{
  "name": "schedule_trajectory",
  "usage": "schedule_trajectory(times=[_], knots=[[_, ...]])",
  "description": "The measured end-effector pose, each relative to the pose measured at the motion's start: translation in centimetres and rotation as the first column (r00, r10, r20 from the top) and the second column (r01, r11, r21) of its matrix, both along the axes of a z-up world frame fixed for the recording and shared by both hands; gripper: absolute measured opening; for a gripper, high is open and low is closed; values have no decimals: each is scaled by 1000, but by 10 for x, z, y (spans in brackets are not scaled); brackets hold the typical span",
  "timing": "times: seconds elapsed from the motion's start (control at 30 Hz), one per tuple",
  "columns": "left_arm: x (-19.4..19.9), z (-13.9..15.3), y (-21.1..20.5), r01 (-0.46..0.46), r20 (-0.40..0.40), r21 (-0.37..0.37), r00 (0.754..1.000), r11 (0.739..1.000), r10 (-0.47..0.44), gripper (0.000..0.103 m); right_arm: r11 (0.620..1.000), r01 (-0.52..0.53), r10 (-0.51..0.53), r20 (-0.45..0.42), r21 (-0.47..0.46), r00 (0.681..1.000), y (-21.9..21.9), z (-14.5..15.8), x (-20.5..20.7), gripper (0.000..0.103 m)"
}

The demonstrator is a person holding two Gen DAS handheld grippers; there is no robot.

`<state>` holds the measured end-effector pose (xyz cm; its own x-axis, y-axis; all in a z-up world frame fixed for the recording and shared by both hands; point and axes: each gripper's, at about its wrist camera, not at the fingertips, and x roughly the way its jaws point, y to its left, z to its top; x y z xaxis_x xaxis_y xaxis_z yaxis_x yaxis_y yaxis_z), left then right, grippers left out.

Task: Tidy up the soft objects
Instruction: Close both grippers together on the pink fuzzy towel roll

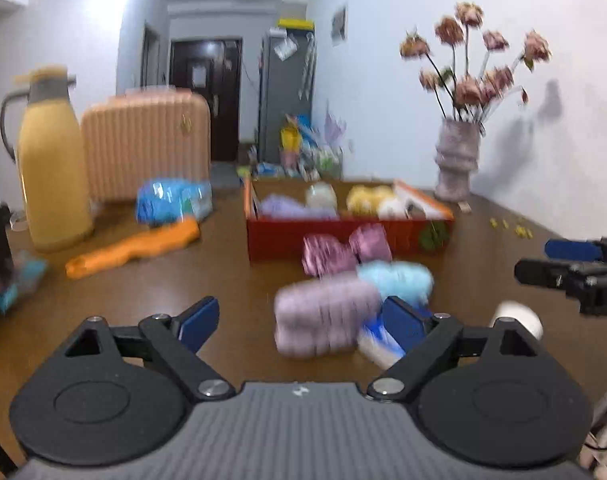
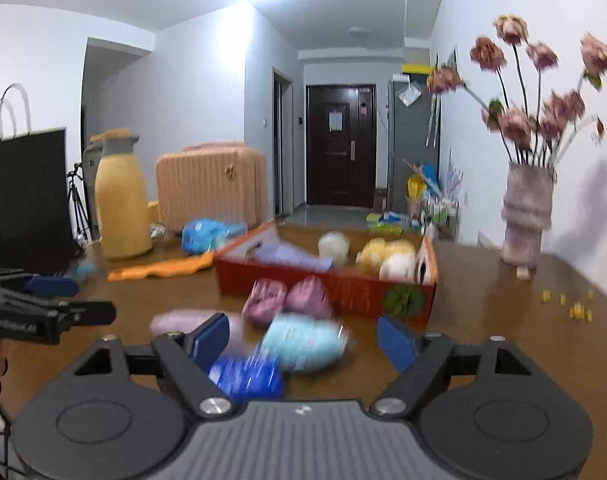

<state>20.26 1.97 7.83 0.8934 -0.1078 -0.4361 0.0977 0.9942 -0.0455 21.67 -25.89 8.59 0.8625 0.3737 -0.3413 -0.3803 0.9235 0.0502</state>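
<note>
A red box (image 1: 279, 236) (image 2: 287, 284) holds lilac, cream, yellow and white soft things. In front of it on the brown table lie two pink yarn bundles (image 1: 345, 250) (image 2: 287, 300), a light blue bundle (image 1: 397, 278) (image 2: 303, 342), a lilac bundle (image 1: 327, 314) (image 2: 179, 324) and a blue-white pack (image 1: 377, 340) (image 2: 245, 376). My left gripper (image 1: 305, 322) is open and empty, just before the lilac bundle. My right gripper (image 2: 303, 340) is open and empty, around the light blue bundle's near side; it also shows in the left wrist view (image 1: 543, 262). The left gripper shows in the right wrist view (image 2: 75, 300).
A yellow thermos (image 1: 51, 160) (image 2: 121, 200), a peach suitcase (image 1: 145, 144) (image 2: 211, 188), a blue packet (image 1: 171, 200) (image 2: 207, 232) and an orange cloth (image 1: 135, 246) (image 2: 163, 268) stand left. A vase of flowers (image 1: 457, 160) (image 2: 525, 216) stands right. A black bag (image 2: 23, 192) is far left.
</note>
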Motion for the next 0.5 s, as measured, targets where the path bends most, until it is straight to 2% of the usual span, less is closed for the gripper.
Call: schedule_trajectory(times=[0.13, 0.27, 0.33, 0.4, 0.5], knots=[[-4, -12, 2, 15, -47, -11, 999, 1000, -15, 90, 999, -23, 28, -105, 45, 994, -2, -22, -11, 81], [15, -14, 4, -9, -43, -27, 999, 1000, 7, 90, 999, -30, 34, -94, 46, 995, 5, -19, -5, 80], [28, -15, 8, -15, -57, -67, 998, 998, 11, 90, 996, -38, 47, -109, 83, 993, 7, -19, 3, 80], [42, -18, 14, -28, -82, -117, 996, 993, 18, 86, 992, -50, 66, -140, 118, 988, 11, -22, 17, 74], [68, -26, 28, -61, -131, -204, 991, 977, 35, 75, 989, -57, 82, -180, 136, 980, 23, -27, 44, 66]])
